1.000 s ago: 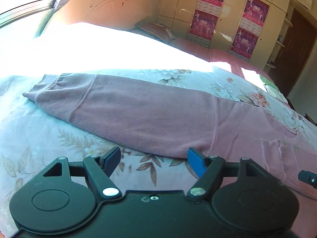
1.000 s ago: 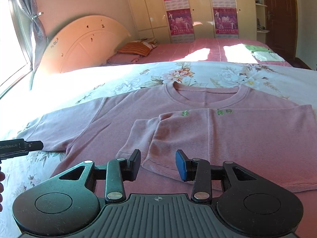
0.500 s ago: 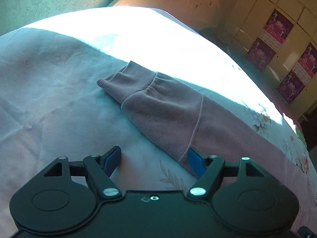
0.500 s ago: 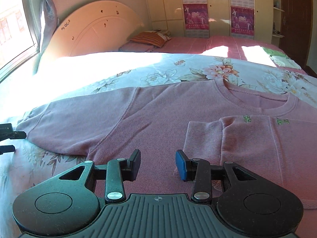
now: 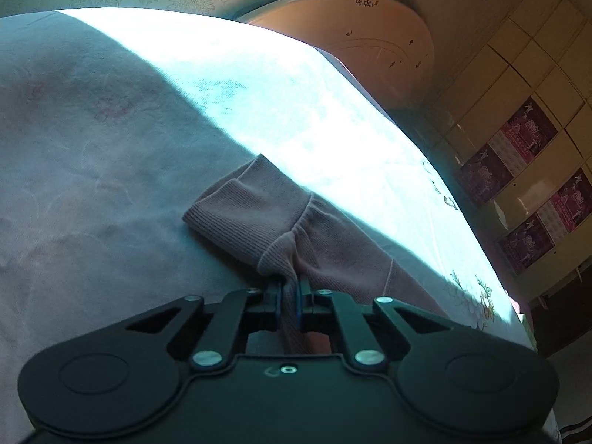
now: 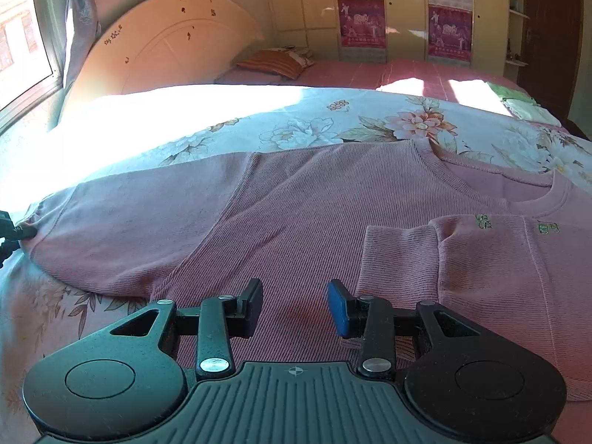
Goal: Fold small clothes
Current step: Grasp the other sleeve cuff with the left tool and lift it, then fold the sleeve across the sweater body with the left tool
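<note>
A: So where is the garment right now?

B: Spread flat on the bed (image 6: 370, 118), on the floral sheet. It's a pink long-sleeved top (image 6: 314, 222), neckline toward the far side. Its right-hand sleeve (image 6: 481, 259) is already folded in across the chest, cuff lying near the middle.

A: And the other sleeve?

B: The left sleeve (image 6: 122, 229) lies stretched out to the left, cuff (image 5: 244, 207) at the edge of the shadowed part of the sheet. The left tongs (image 5: 289, 296) are closed on the fabric just behind that cuff, so the cloth bunches into a ridge between the blue pads.

A: Why grip there?

B: My guess: holding near the cuff lets the whole sleeve be carried over the body in one sweep, to mirror the folded side.

A: The right tongs?

B: The right tongs (image 6: 295, 309) stand part open, holding nothing, low over the near middle of the top. Whether they touch the cloth I can't tell. They look placed to pin the body down, or to wait for the hem fold.

A: Any basket or box for finished pieces?

B: None visible. Only a small stack of green folded cloth (image 6: 518, 105) at the far right of the bed.
</note>
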A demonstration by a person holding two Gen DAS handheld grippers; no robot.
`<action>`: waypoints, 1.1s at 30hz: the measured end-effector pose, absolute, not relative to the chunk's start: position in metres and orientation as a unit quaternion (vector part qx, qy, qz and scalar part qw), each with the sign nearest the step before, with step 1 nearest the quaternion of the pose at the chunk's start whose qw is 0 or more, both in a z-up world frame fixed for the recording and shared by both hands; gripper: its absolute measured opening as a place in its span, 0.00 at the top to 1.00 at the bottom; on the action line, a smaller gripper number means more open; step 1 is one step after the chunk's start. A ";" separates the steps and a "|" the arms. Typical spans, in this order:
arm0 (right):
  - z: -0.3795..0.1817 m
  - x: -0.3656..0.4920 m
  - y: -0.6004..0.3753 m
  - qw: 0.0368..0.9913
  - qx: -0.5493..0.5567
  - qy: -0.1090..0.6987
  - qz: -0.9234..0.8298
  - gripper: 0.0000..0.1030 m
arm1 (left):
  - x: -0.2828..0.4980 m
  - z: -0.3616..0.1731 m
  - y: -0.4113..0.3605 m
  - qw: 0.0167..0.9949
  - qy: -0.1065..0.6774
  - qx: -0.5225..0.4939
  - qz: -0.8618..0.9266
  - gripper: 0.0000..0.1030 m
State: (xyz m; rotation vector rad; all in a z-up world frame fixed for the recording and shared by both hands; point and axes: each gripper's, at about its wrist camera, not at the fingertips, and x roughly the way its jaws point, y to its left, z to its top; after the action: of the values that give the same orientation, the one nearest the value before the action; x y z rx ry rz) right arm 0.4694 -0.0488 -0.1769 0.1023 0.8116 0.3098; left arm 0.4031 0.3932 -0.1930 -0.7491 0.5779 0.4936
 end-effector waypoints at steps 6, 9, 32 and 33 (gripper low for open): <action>-0.190 0.472 -0.040 0.902 0.021 0.405 0.147 0.62 | 0.406 -0.144 0.349 0.912 0.243 -0.294 0.155 0.96; -0.184 0.472 -0.049 0.900 0.052 0.403 0.156 0.62 | 0.412 -0.116 0.307 0.935 0.232 -0.251 0.093 0.96; -0.147 0.389 -0.227 0.915 0.147 0.369 0.067 0.62 | 0.427 -0.169 -0.020 0.924 0.330 0.012 -0.194 0.56; -0.147 0.389 -0.228 0.915 0.148 0.369 0.068 0.62 | 0.422 -0.165 -0.021 0.925 0.325 0.017 -0.196 0.41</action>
State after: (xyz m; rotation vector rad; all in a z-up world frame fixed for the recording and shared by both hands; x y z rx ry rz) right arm 0.3885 -0.2279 -0.1467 0.3043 0.7601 0.1410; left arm 0.4223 -0.0205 -0.1648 0.0341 0.6674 -0.4026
